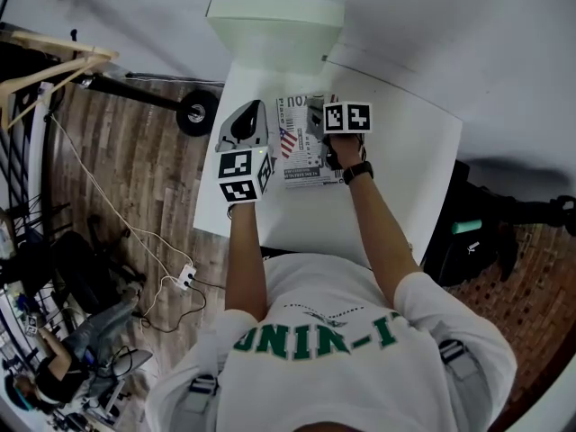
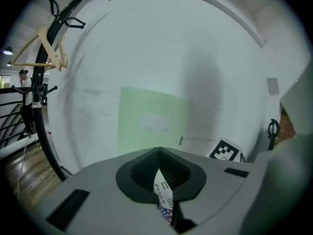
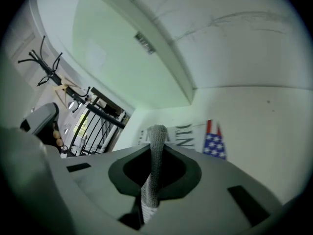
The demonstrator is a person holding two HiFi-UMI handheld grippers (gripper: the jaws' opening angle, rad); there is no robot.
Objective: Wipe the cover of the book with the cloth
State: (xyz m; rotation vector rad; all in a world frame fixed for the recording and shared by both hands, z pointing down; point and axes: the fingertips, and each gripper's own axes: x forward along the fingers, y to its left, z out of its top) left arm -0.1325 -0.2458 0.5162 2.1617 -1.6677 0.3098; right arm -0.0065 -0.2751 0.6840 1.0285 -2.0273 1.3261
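White table (image 1: 405, 178) set against a white wall (image 1: 450, 34), with wooden floor (image 1: 144, 178) to its left. A pale green box (image 1: 274, 25) stands at the table's far end, against the wall.

The book (image 1: 301, 156) lies flat on the far left part of the table, between the two grippers, its printed cover up and a flag emblem near its left side.

Left gripper (image 2: 159, 153): jaws closed on the book's left edge. A thin strip of cover carrying a barcode and the flag emblem rises between the pads.

Right gripper (image 3: 156, 146): jaws clamped on a grey knitted cloth (image 3: 155, 155), which stands up between them as a narrow folded band. In the head view this gripper sits over the right part of the cover. In the right gripper view, large letters and the flag show on the cover just beyond the cloth.

Edges: the table's left edge runs close beside the left gripper, and the green box is near the book's far edge. Bare tabletop extends to the right of the book and toward the person. A coat rack (image 2: 49, 53) with a hanger stands off to the left by the wall.
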